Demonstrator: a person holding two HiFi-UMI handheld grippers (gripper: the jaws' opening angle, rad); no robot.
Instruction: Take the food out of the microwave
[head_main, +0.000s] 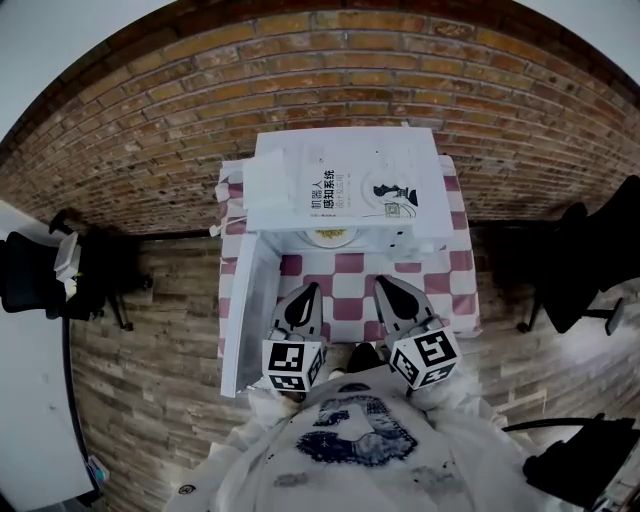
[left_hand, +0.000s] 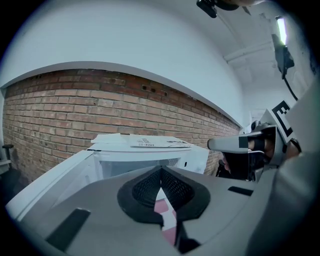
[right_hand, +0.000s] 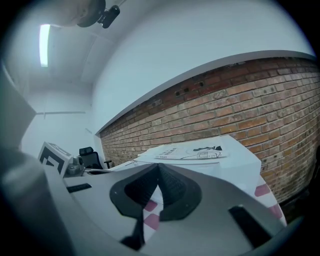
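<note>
A white microwave (head_main: 345, 185) stands at the back of a pink-and-white checked table (head_main: 445, 290). Its door (head_main: 250, 310) hangs open to the left. Inside the cavity, a plate of pale food (head_main: 330, 237) shows at the front. My left gripper (head_main: 308, 290) and right gripper (head_main: 385, 285) hover side by side over the table, short of the opening, both shut and holding nothing. In the left gripper view the jaws (left_hand: 161, 172) point at the open microwave (left_hand: 145, 150). The right gripper view has its jaws (right_hand: 159, 167) aimed at the microwave's right part (right_hand: 215, 165).
A printed booklet (head_main: 350, 190) lies on the microwave's top. A brick wall (head_main: 150, 130) rises behind the table. Black office chairs (head_main: 40, 275) stand at the left and at the right (head_main: 580, 270), and a white desk edge (head_main: 30, 400) runs along the left.
</note>
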